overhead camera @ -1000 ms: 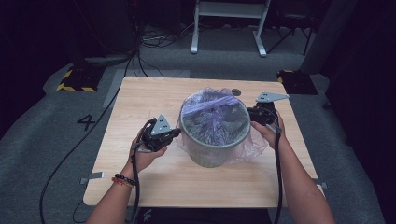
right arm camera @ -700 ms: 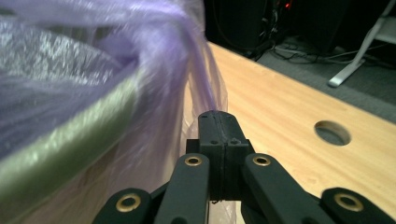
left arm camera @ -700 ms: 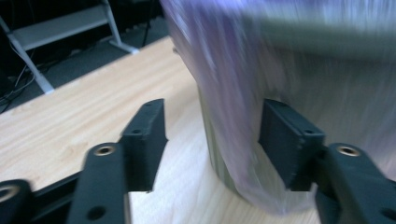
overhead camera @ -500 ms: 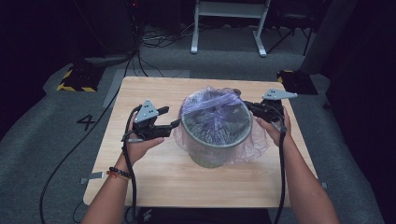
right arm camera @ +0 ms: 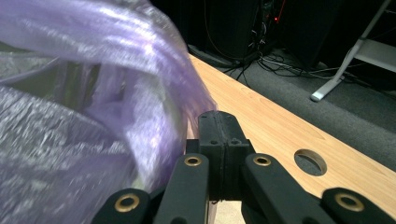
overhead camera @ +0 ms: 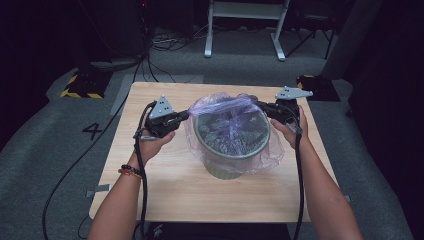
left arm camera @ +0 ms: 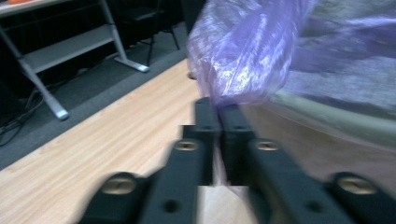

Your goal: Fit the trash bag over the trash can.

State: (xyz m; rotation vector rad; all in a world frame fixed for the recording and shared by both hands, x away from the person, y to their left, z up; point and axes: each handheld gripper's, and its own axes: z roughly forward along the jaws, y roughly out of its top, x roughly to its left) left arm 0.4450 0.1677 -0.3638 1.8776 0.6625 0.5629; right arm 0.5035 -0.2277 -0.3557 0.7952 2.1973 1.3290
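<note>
Plastic liner: thin, translucent purple bag [overhead camera: 235,125], glossy and wrinkled, set inside the grey bin [overhead camera: 232,150] and spilling over its rim.
Position of liner and bin: both stand near the middle of the wooden surface [overhead camera: 165,185], between the two grippers.
Left gripper [overhead camera: 184,116]: jaws clenched on a pinch of the bag's edge at the bin's left side; in the left gripper view [left arm camera: 218,112] the film gathers into the seam between the two black jaws. These jaws have just been closing, and film lies between them.
Right gripper [overhead camera: 261,105]: jaws clenched on the bag's edge at the opposite side; in the right gripper view [right arm camera: 217,122] the jaws meet and purple film [right arm camera: 140,84] bunches against their tips.
Liner condition: rim pulled up and outward at both grip points, stretched taut across the bin's mouth; loose folds hang down the outside wall, fullest on the right.
Progress, done: bag seated in the bin; both edges gripped.
Progress, left: judged incomplete; the edge is not yet folded evenly down around the rim, and the far rim's state cannot be told.
Background: grey floor with cables and a white frame [overhead camera: 245,25] beyond the surface.
</note>
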